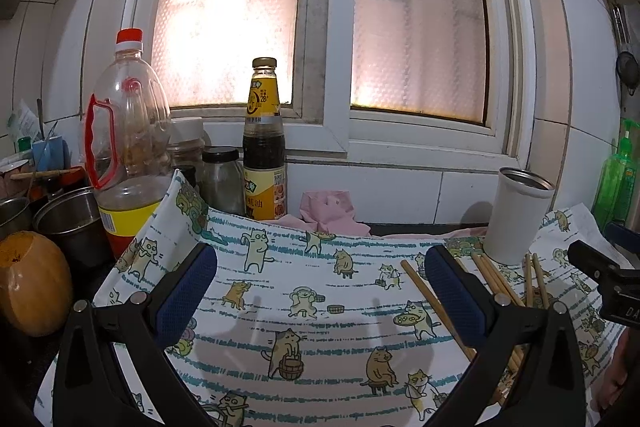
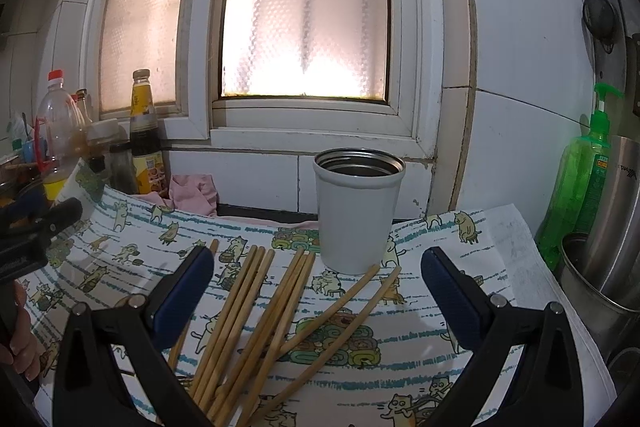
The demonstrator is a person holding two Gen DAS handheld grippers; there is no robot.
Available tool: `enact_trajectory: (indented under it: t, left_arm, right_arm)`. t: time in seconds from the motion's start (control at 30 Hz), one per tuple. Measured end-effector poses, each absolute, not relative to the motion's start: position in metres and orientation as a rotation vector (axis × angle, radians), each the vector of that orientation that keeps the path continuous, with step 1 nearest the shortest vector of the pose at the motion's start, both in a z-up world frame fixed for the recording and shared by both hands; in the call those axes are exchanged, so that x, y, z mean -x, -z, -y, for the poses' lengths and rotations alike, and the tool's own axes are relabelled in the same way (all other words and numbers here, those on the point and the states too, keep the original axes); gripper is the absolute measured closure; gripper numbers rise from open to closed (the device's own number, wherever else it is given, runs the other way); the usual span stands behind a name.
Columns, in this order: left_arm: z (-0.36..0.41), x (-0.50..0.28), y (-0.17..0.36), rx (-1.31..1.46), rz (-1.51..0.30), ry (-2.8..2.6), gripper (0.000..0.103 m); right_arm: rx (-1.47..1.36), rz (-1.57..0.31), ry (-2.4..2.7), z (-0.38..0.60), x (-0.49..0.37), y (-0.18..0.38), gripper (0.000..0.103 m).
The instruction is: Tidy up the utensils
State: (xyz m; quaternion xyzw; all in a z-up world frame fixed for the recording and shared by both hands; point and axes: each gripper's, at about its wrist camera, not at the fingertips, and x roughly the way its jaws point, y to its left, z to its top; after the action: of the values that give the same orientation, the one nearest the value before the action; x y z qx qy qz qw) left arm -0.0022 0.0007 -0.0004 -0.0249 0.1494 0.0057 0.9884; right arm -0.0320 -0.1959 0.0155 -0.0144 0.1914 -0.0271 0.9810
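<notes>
We hold both the left hand-held gripper (image 1: 320,291) and the right hand-held gripper (image 2: 316,287) released above the cat-print cloth (image 2: 420,367). Loose bamboo chopsticks (image 2: 256,311) lie there beside the upright white metal cup (image 2: 356,215).
</notes>
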Motion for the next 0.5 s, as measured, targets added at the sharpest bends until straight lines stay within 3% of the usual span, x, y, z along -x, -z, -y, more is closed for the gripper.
enact_trajectory:
  t: [0.5]
  left_arm:
    - [-0.0016, 0.0021, 0.0008, 0.057, -0.307, -0.009, 0.0]
  right_arm:
    - [0.03, -0.386, 0.069, 0.1961, 0.0329, -0.0155, 0.0]
